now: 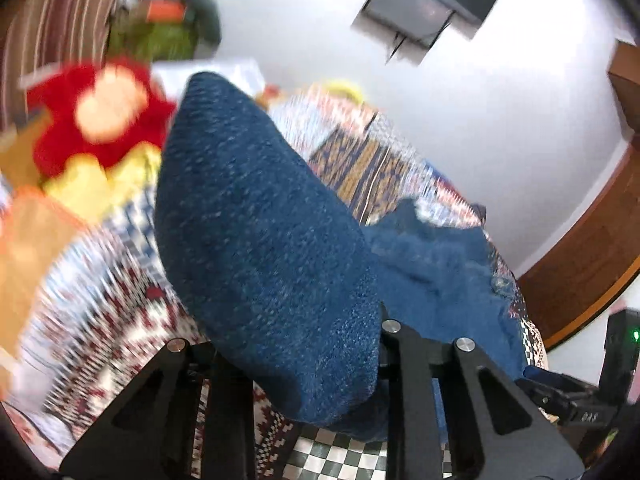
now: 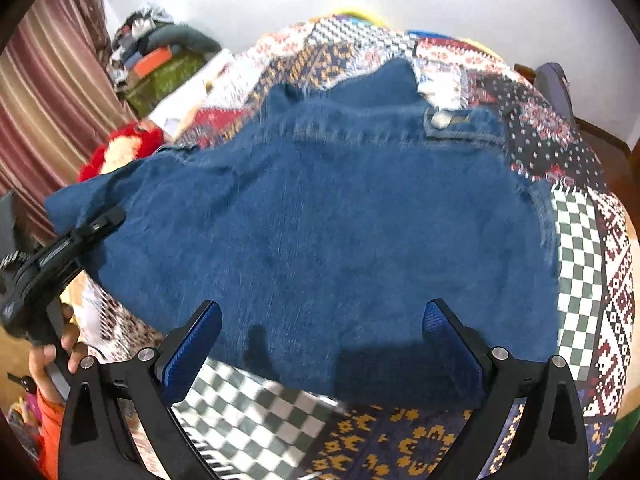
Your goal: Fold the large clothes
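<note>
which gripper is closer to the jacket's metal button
Right. The right gripper hangs open over the jacket, facing the button at its far edge. The left gripper is clamped on the jacket's far left corner, farther away.

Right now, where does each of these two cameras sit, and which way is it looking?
Left wrist: rides on the left gripper, looking along its jaws, shut on a lifted fold of the denim garment; patchwork bedspread behind.
Right wrist: rides on the right gripper, jaws open, above the garment spread on the bedspread; the person's left hand shows.
Shared: garment, bedspread, red plush toy.
</note>
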{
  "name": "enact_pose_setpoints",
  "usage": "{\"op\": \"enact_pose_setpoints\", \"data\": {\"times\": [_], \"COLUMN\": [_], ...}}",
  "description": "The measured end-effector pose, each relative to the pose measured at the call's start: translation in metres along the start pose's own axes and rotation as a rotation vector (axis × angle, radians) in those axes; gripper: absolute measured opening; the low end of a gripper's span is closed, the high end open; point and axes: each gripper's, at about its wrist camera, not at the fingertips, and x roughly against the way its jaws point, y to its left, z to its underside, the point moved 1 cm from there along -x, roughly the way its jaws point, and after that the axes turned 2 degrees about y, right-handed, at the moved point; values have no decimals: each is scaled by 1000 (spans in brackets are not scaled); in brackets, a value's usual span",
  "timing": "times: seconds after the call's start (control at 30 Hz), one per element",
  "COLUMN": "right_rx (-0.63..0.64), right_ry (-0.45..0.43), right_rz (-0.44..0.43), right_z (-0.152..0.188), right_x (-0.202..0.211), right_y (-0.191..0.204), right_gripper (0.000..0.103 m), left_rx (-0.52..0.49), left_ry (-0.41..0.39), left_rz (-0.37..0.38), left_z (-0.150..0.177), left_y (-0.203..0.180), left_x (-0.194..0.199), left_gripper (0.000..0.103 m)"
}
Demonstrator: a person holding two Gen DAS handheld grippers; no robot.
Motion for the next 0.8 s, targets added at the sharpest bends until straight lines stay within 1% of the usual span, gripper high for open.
{"op": "enact_pose_setpoints", "data": {"times": [0.1, 0.2, 0.27, 0.33, 0.4, 0.5, 0.57, 0.63, 0.73, 0.8], "right_rx": [20, 58, 93, 150, 238, 300, 289, 281, 314, 292], "right_ry": [-17, -7, 9, 31, 65, 90, 109, 126, 167, 180], "right_rz": [-10, -21, -28, -30, -14, 5, -2, -20, -60, -90], "right_z": [-7, -10, -8, -5, 1, 10, 13, 14, 14, 15], "right_x": [3, -6, -17, -29, -47, -68, -77, -81, -74, -63], "right_y": [14, 37, 53, 72, 92, 109, 109, 104, 98, 87], "right_gripper": [101, 101, 101, 101, 101, 101, 101, 101, 101, 101], "left_rx": [-71, -130, -177, -221, -276, -324, -339, -350, -386, -420], "left_ry": [-98, -171, -217, -239, -247, -229, -219, -214, -218, -224], "left_rz": [-32, -67, -96, -120, -144, -160, -172, -168, -150, -135], "left_z": [-8, -9, -11, -13, -12, -3, 4, 7, 9, 11], "left_y": [-9, -15, -22, -31, -39, -50, -57, -63, -77, -92], "left_x": [38, 68, 82, 84, 86, 74, 68, 62, 59, 58], "left_gripper": [24, 24, 24, 24, 24, 24, 24, 24, 24, 24]}}
